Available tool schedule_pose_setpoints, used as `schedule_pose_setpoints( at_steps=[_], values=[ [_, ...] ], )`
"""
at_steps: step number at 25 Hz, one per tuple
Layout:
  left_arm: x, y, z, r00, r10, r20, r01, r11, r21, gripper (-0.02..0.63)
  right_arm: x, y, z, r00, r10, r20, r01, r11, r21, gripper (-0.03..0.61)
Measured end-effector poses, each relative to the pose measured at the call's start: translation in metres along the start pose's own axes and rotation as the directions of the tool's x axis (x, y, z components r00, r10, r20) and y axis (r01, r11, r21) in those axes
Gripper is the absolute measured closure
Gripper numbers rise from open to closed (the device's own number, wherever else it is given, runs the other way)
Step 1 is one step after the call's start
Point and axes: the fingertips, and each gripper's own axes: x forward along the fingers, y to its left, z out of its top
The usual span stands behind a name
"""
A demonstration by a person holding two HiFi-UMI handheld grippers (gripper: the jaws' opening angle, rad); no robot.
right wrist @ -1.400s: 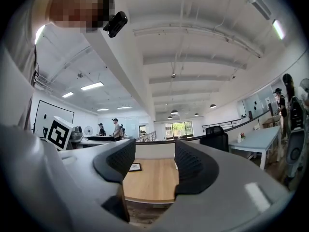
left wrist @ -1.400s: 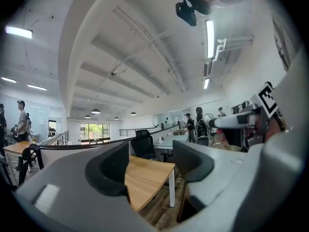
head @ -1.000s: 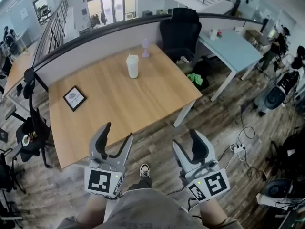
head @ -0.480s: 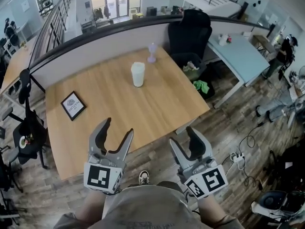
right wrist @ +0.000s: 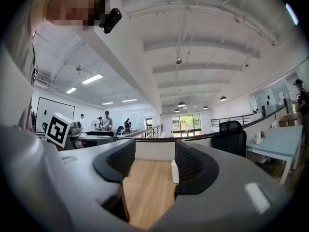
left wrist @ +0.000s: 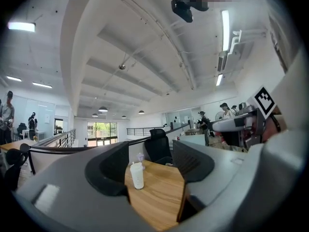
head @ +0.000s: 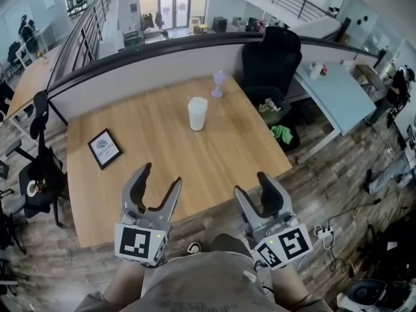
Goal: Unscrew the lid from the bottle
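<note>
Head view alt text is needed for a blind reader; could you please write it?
A white bottle stands on a wooden table, a framed picture lying to its left. Nearer the camera, the left hand-held gripper and right hand-held gripper are both open and empty.

We glimpse only a sliver of the bottle point(right wrist: 174, 172) behind the right hand-held gripper point(right wrist: 155, 150); the rest is hidden.
</note>
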Motion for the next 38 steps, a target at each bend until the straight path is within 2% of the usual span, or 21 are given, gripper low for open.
schedule_pose_setpoints(
  at_steps=[6,11,19,29,33,38],
  values=[
    [0.037,0.001,-0.014,0.999,0.035,-0.035,-0.034,0.999,0.015,0.336,0.028,-0.042,-0.008,0.999,0.035,0.005,-0.035,0.999,0.016,0.337],
    [0.092,-0.001,-0.022,0.993,0.107,-0.044,-0.105,0.994,0.035,0.336,0.062,-0.099,-0.010,0.994,0.112,0.004,-0.112,0.994,0.015,0.337],
    [0.170,0.005,-0.021,0.963,0.257,-0.078,-0.255,0.966,0.034,0.336,0.127,-0.196,0.000,0.970,0.240,-0.025,-0.240,0.971,-0.007,0.337],
    [0.218,0.000,-0.024,0.901,0.416,-0.125,-0.410,0.909,0.071,0.324,0.178,-0.235,-0.005,0.896,0.442,-0.034,-0.442,0.897,0.017,0.337],
    [0.227,-0.003,-0.027,0.883,0.448,-0.144,-0.440,0.894,0.085,0.321,0.191,-0.238,-0.009,0.864,0.501,-0.043,-0.500,0.866,0.023,0.337],
    [0.233,-0.003,-0.031,0.867,0.463,-0.185,-0.454,0.886,0.090,0.321,0.204,-0.237,-0.018,0.840,0.539,-0.062,-0.537,0.842,0.054,0.337]
  ],
)
